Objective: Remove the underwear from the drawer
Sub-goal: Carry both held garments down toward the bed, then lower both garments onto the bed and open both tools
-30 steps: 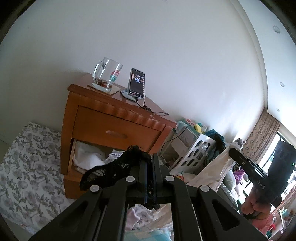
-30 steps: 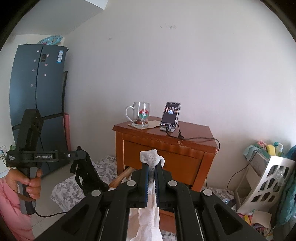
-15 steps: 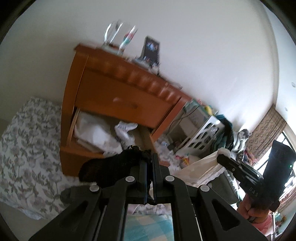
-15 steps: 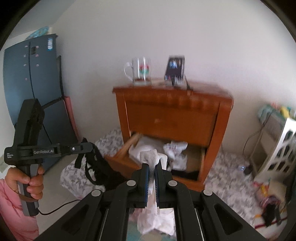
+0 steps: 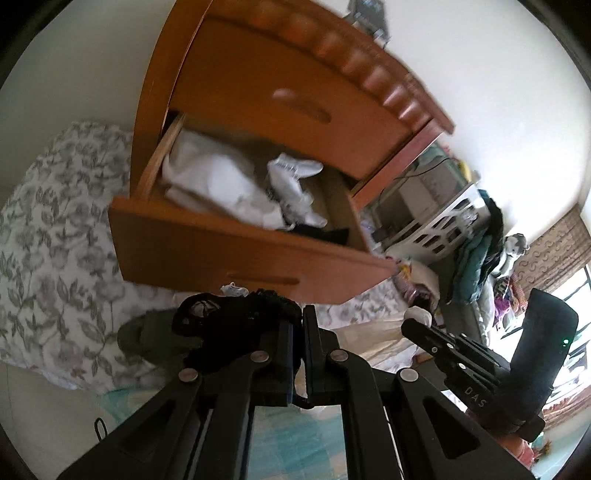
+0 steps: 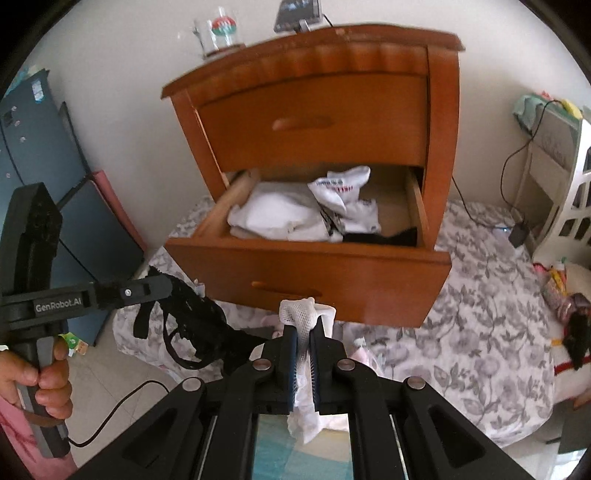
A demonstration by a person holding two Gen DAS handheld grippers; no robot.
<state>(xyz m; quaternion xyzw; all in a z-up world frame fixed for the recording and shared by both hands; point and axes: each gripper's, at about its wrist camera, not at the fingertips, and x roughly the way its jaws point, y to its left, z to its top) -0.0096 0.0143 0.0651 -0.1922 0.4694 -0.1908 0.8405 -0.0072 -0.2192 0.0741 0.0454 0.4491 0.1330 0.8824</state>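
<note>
The wooden nightstand's lower drawer [image 6: 306, 271] [image 5: 207, 254] stands pulled out, holding white folded clothes [image 6: 280, 218] [image 5: 221, 184] and a dark garment [image 6: 384, 236] at its right front. My left gripper [image 5: 298, 317] is shut on black lace underwear [image 5: 236, 317], which drapes to the left of its fingers; from the right wrist view the same underwear [image 6: 195, 321] hangs below that gripper [image 6: 173, 286]. My right gripper [image 6: 303, 332] is shut on white mesh underwear [image 6: 301, 314], whose cloth trails down between the fingers. Both grippers hover in front of and below the drawer.
The upper drawer [image 6: 314, 122] is closed. A glass mug [image 6: 218, 33] and a phone [image 6: 299, 9] stand on the nightstand top. A floral sheet [image 6: 480, 332] covers the floor, a white basket [image 6: 569, 206] with clothes stands right, a blue cabinet [image 6: 33, 147] left.
Both views have tilted down and drawn closer to the open drawer; the nightstand top has slid to the upper edge. Each gripper keeps its hold on its underwear.
</note>
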